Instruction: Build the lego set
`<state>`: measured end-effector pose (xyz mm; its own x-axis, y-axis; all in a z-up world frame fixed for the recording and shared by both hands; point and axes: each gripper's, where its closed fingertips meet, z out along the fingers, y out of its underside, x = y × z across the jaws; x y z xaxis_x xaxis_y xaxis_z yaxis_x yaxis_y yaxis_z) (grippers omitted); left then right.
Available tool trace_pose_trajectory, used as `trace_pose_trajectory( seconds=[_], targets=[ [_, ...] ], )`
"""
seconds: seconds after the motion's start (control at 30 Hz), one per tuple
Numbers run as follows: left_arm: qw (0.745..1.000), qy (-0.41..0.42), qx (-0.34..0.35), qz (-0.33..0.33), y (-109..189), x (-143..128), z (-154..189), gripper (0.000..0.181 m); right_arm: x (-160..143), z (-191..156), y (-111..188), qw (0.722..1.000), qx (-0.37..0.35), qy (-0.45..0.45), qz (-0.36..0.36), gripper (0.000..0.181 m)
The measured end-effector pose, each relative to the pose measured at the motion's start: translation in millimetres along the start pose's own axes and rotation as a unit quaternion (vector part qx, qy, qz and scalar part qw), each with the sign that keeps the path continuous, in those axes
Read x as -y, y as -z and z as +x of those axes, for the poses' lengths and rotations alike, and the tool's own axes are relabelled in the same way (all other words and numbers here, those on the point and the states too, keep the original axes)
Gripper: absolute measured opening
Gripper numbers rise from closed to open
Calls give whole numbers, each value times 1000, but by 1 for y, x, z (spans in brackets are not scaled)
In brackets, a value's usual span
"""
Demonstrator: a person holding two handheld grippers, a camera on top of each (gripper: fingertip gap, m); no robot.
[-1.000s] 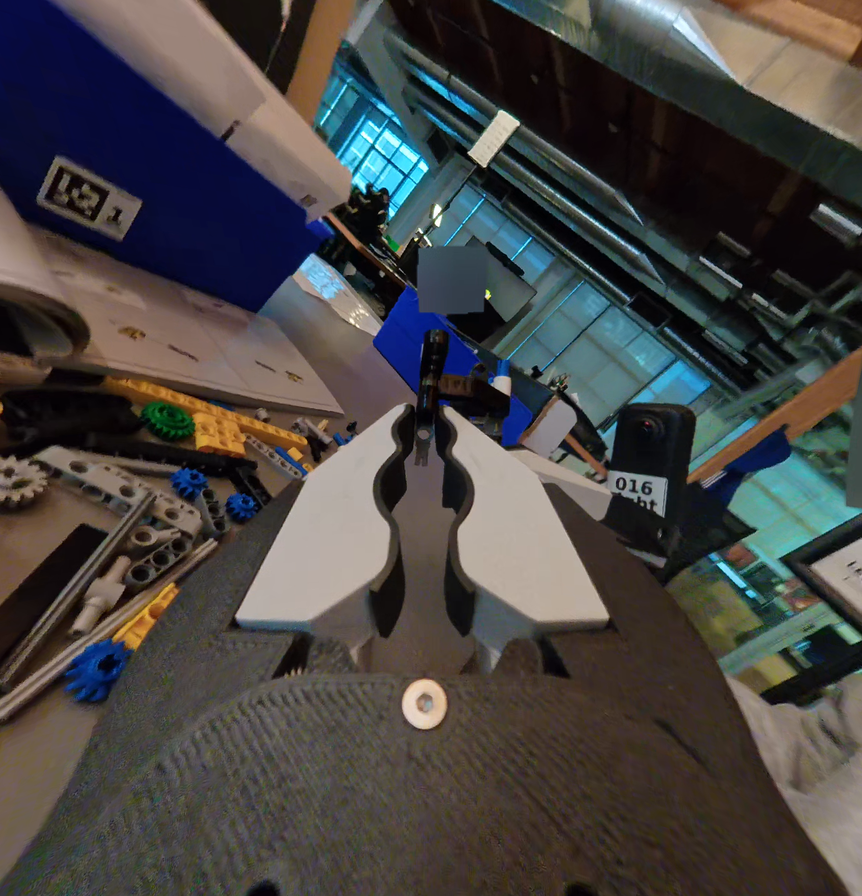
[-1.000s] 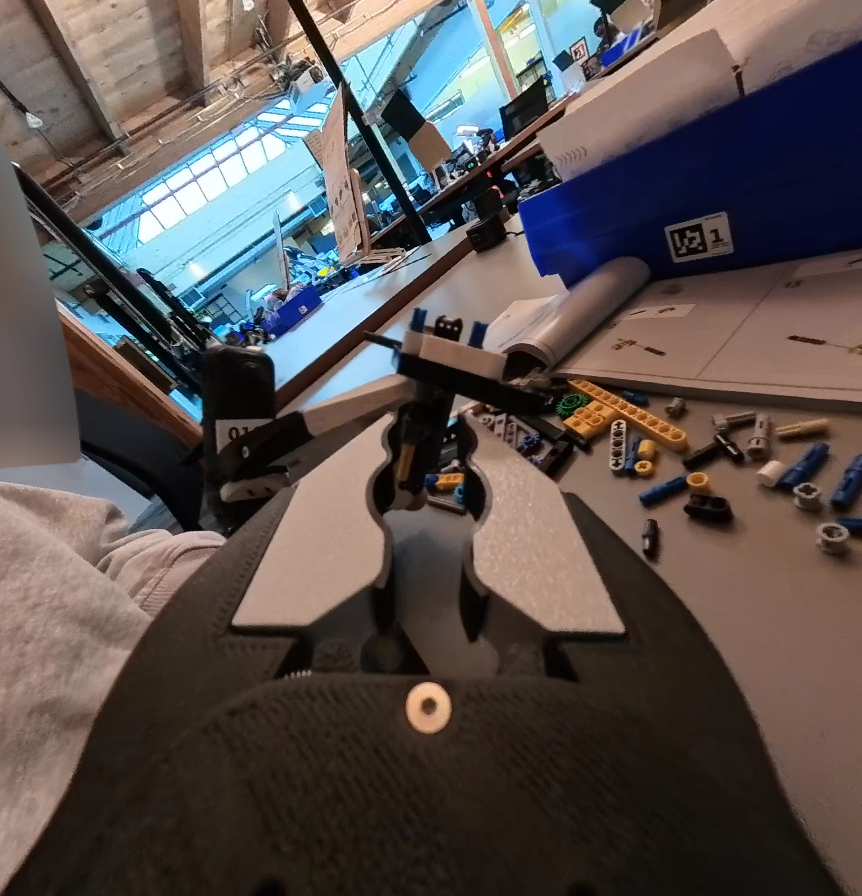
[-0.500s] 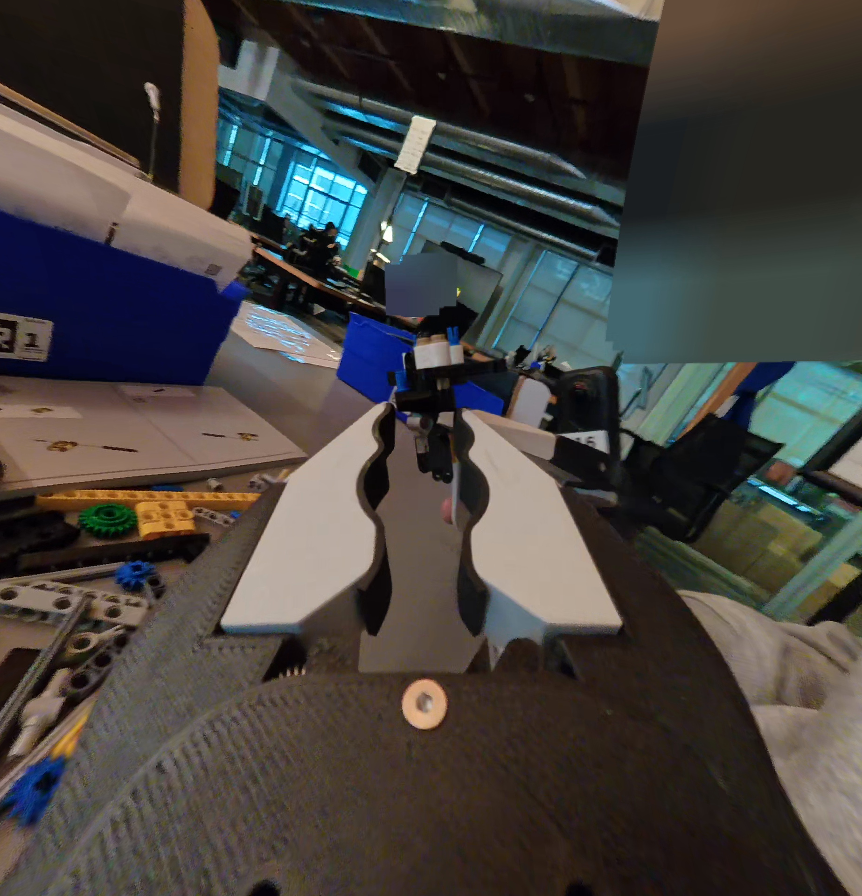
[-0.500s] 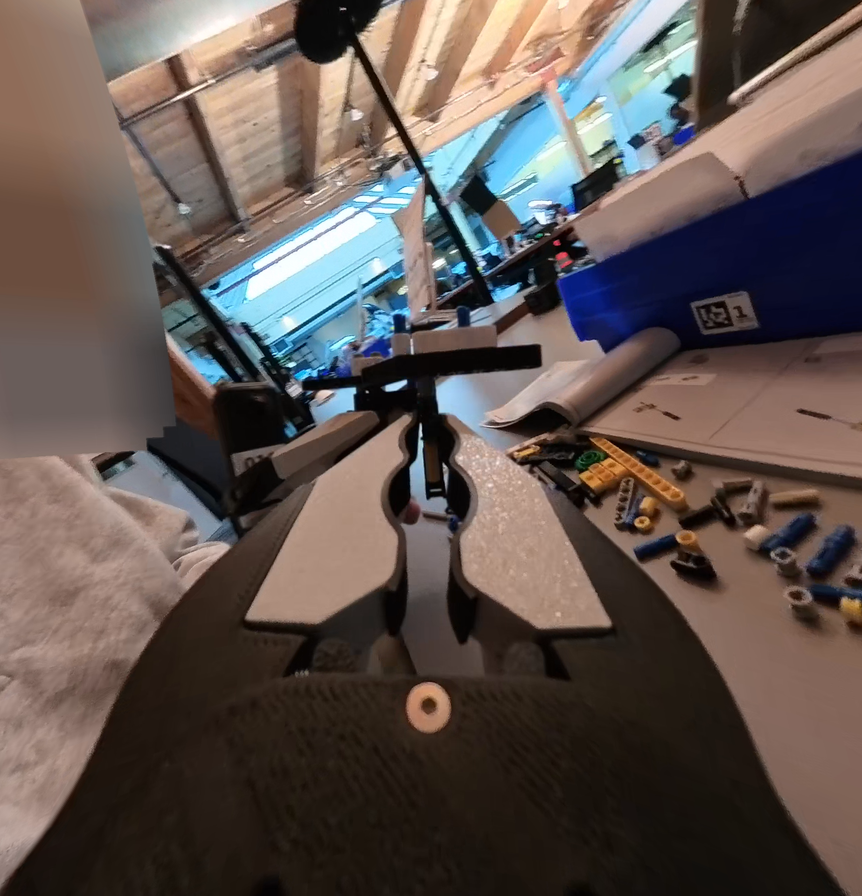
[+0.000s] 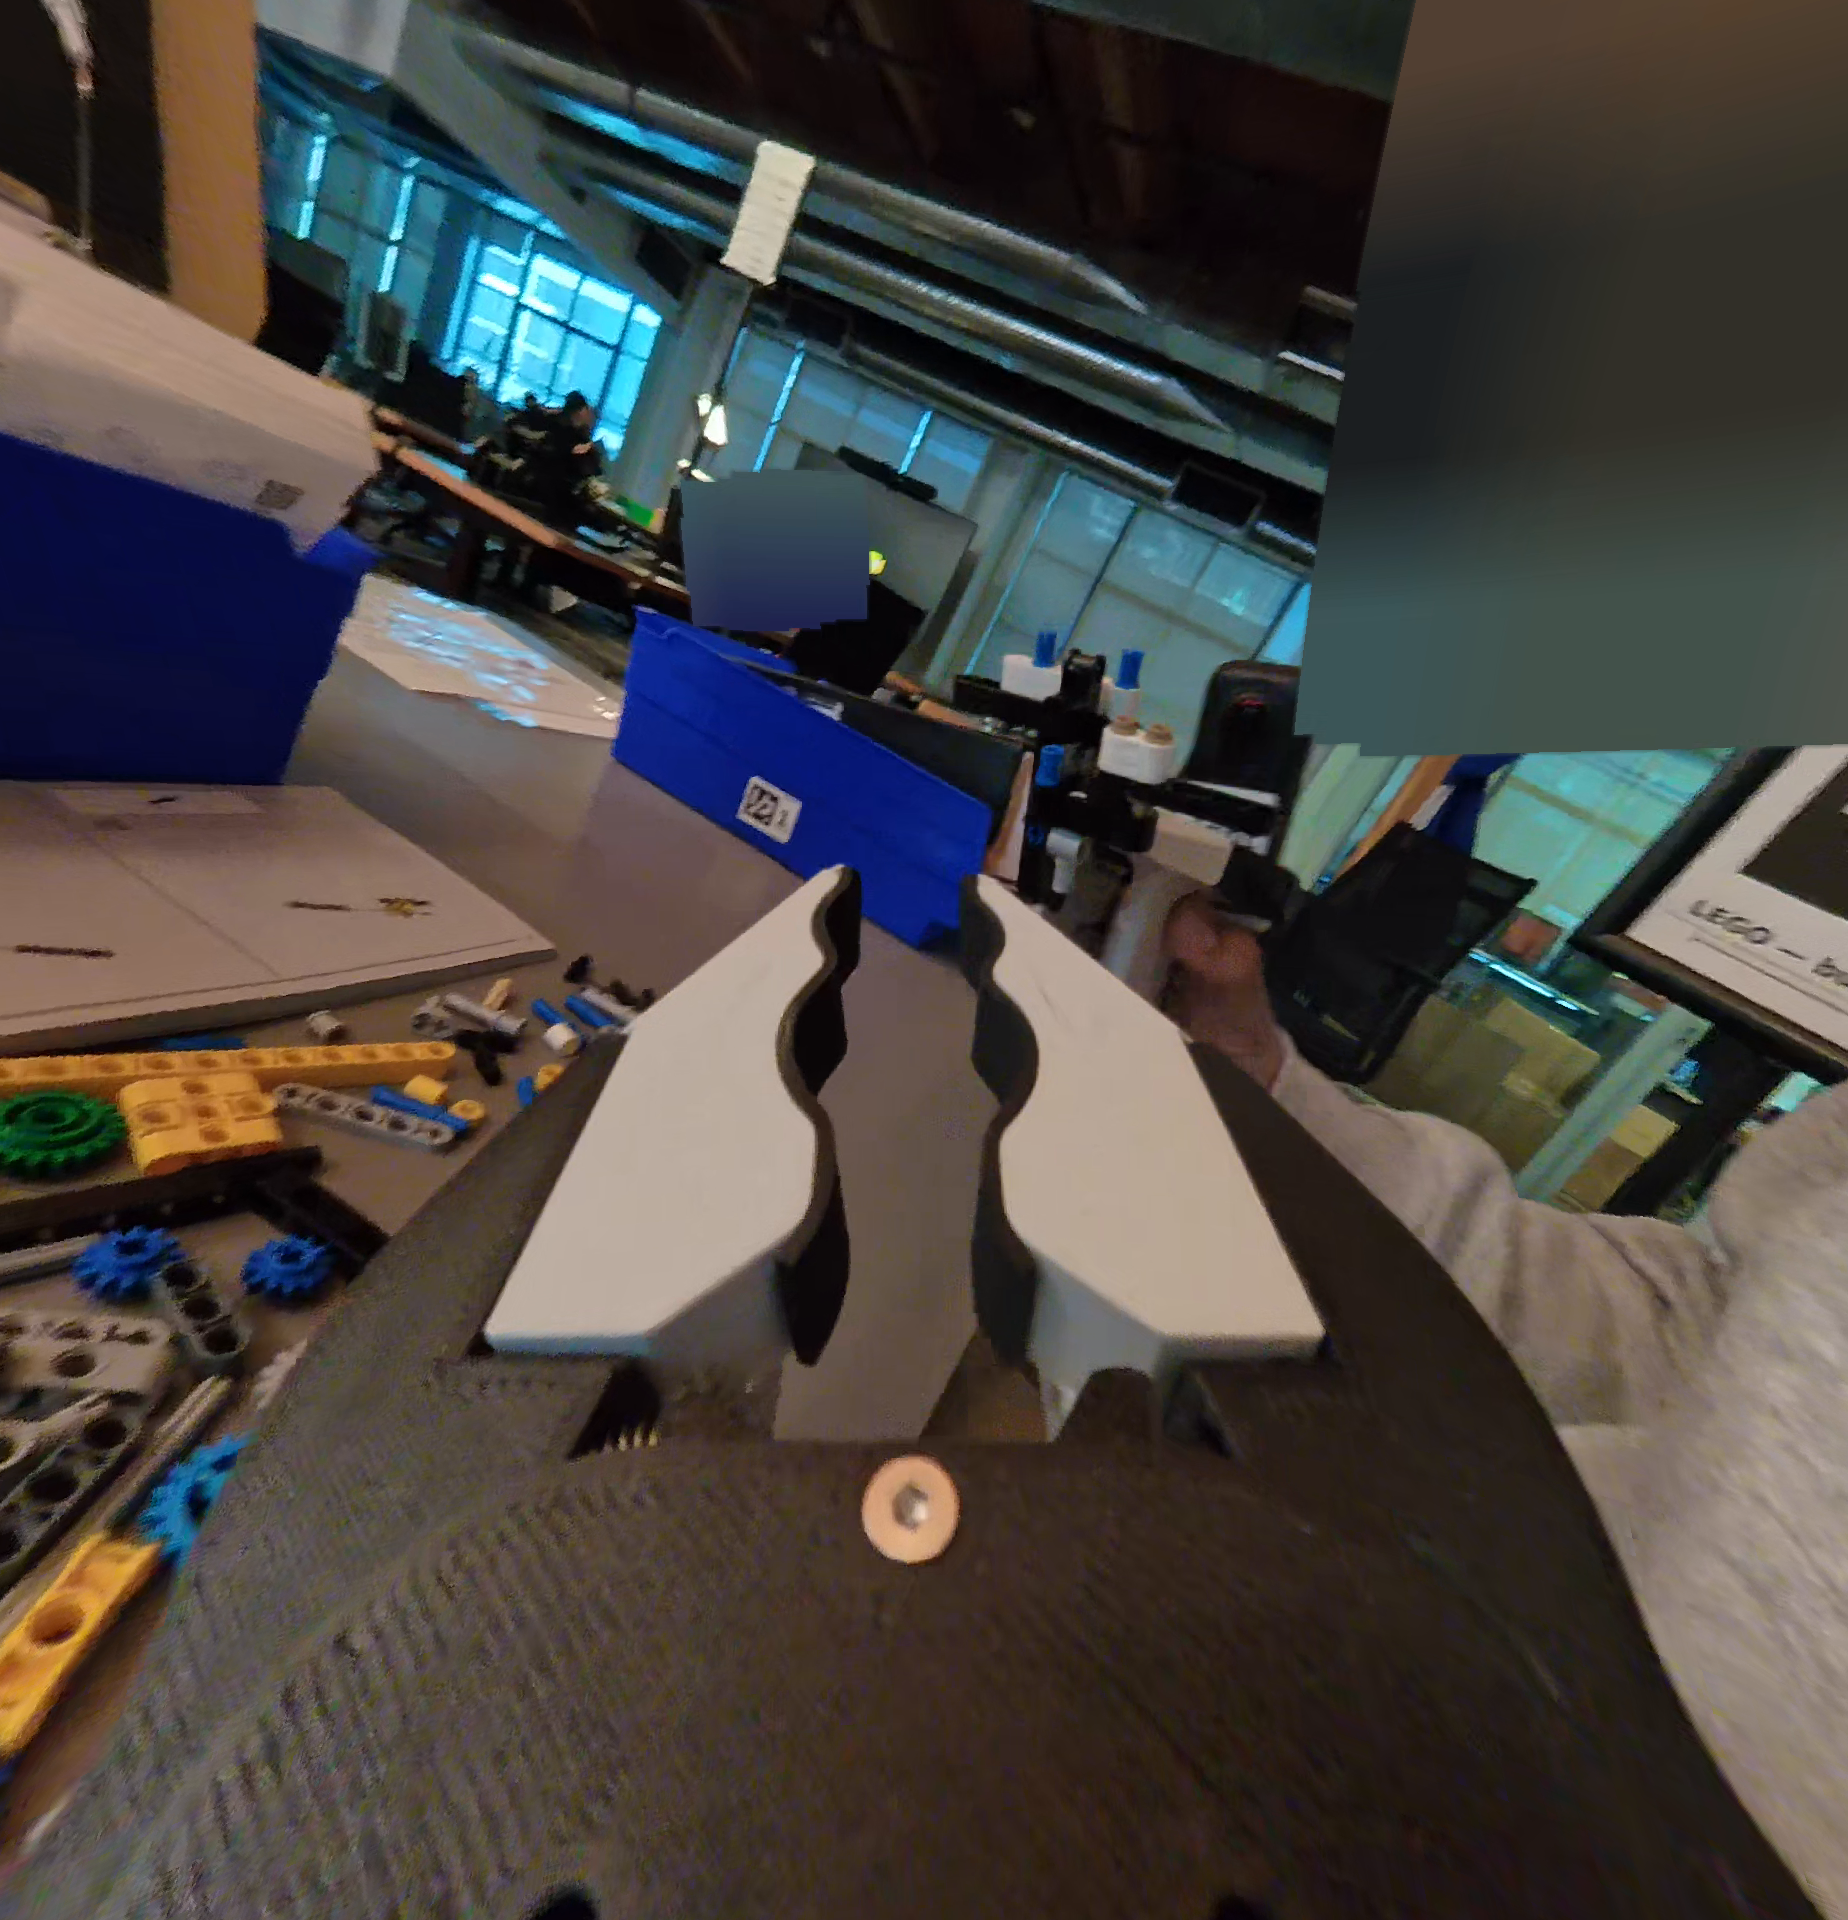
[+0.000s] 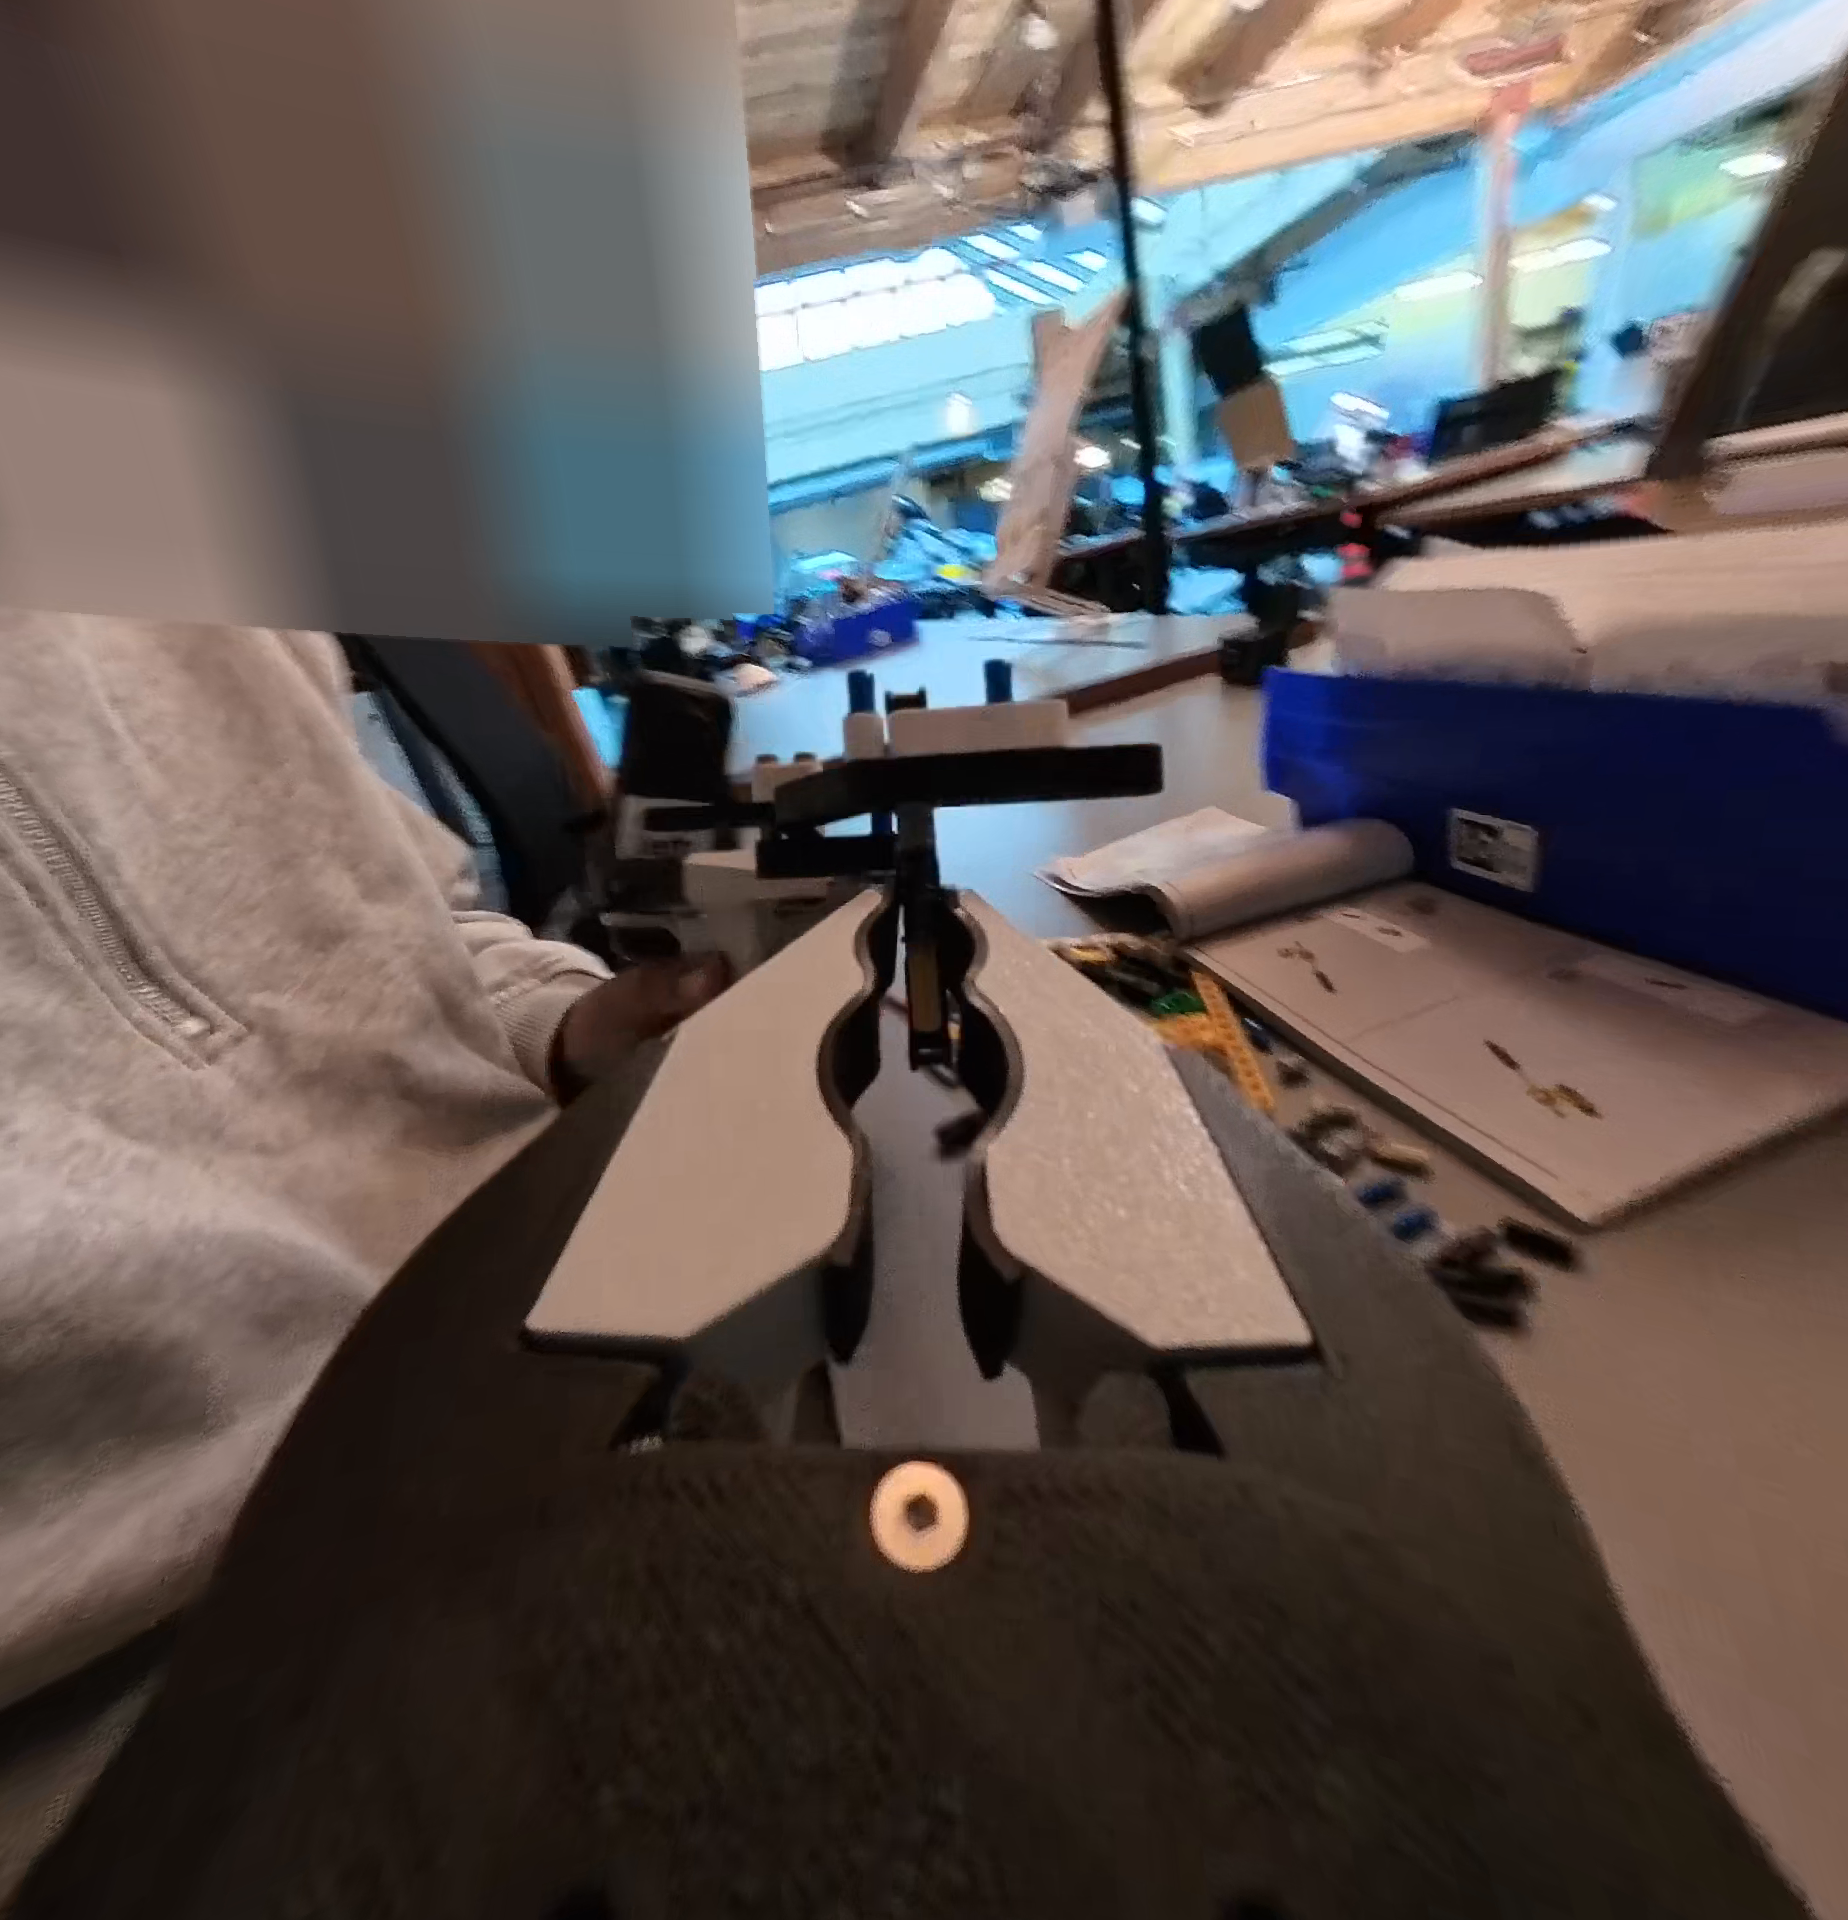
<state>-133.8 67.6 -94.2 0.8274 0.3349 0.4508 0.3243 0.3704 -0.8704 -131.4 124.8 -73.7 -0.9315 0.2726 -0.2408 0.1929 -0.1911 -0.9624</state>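
My right gripper [image 6: 920, 909] is shut on the thin black and yellow stem of a small lego assembly [image 6: 961, 769], which has a flat black beam on top carrying white bricks and blue pins. It holds the assembly up in the air, above the table's near edge. In the left wrist view the same assembly [image 5: 1081, 727] shows to the right, past my left gripper [image 5: 904, 899]. The left gripper is open and empty, with its jaws a little apart. Loose lego parts lie on the grey table [image 5: 608, 862] to its left.
A yellow beam [image 5: 224, 1065], a green gear [image 5: 42, 1132], blue gears [image 5: 125, 1262] and small pins lie by the open instruction booklet [image 5: 224, 904]. Blue bins [image 5: 120, 613] [image 5: 795, 800] stand behind. A person's grey sleeve [image 6: 172, 987] is at the left. Some 7 cm of space lies between my two pairs of fingers.
My left gripper has let go of the assembly, opened and swung away to the left. My right gripper keeps the assembly and has turned it level.
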Motion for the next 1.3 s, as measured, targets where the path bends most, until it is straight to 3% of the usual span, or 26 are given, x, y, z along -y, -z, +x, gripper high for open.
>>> trace_pose_trajectory(
  seconds=[0.13,0.23,0.33,0.43,0.77,0.87,1.0,1.13,1.2,1.3],
  targets=[
    [999,2,34,1,3,4,-17,16,-6,68,37,975,-205,-70,-49,5],
    [999,0,48,-5,3,2,-25,15,-23,113,80,911,-386,-95,-106,5],
    [999,4,51,-11,2,-4,-28,15,-47,130,103,856,-473,-74,-194,5],
    [999,3,51,-18,0,-9,-28,14,-63,135,106,836,-493,-82,-226,5],
    [998,38,43,-21,-2,-10,-33,11,-84,136,98,842,-470,-119,-235,6],
    [998,36,41,-23,-2,-11,-32,11,-84,136,101,840,-474,-106,-241,25],
    [998,41,39,-23,-2,-11,-32,11,-58,135,103,853,-479,-65,-198,43],
    [998,49,38,-20,-1,-10,-33,12,0,121,113,870,-484,46,-84,48],
    [998,46,36,-18,-1,-9,-32,13,17,113,124,854,-509,96,-54,47],
    [998,37,32,-25,-2,-11,-30,14,16,106,125,825,-536,160,-83,45]
  ],
)
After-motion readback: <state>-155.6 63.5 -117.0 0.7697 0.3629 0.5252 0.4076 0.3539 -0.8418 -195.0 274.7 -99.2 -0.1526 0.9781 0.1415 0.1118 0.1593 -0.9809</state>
